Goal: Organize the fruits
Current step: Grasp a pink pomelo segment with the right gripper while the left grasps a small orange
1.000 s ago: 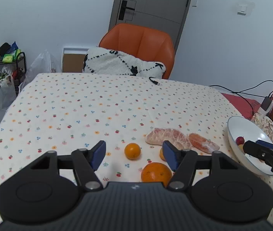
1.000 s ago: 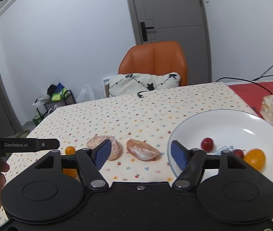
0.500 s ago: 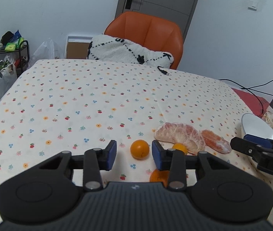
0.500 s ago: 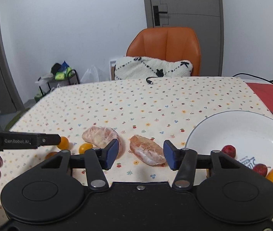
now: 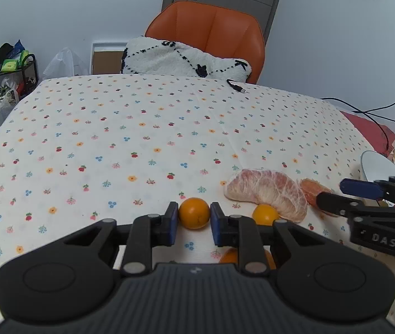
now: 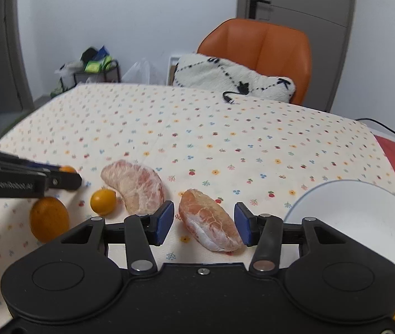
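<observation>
Left gripper pinches a small round orange between its blue pads, near the table's front edge. Beside it, a smaller yellow-orange fruit touches a big peeled, white-veined pomelo chunk, curved, lying crosswise. Right gripper stands open astride a smaller pomelo wedge, long axis slanting toward the white plate at the right edge.

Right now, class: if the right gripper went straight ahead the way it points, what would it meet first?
The right gripper would meet the smaller peeled pomelo piece first; it already lies between the open blue fingers, apparently not yet touched, though depth is unclear.
</observation>
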Motion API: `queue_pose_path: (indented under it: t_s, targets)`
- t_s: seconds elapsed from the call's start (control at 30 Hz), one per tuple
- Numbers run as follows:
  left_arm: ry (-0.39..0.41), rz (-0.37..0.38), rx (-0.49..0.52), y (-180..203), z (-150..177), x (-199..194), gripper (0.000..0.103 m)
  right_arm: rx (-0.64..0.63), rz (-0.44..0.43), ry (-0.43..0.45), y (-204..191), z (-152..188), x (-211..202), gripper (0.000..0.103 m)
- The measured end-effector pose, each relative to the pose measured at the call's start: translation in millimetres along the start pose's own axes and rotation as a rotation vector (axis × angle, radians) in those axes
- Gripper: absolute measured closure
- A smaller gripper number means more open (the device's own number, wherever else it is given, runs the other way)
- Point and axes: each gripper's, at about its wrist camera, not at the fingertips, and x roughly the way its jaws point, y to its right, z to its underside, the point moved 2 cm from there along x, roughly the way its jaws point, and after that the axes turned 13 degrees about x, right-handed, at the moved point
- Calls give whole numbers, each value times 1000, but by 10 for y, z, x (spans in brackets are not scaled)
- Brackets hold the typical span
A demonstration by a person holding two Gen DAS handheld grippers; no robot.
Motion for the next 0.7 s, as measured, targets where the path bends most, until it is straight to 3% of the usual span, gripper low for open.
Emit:
queue_pose_path:
  t_s: [0.27,0.57,0.7]
  targets:
    - [17,15,-28,-82,7,-40,80,-68,13,-48,6,-57,138,55]
    - [39,20,-47,-134,-3,-117,80,-23,2,-120,53,-141,263,53]
    - [39,21,-52,-140,25,-152,80,-13,-11,-138,59,-145,253,58]
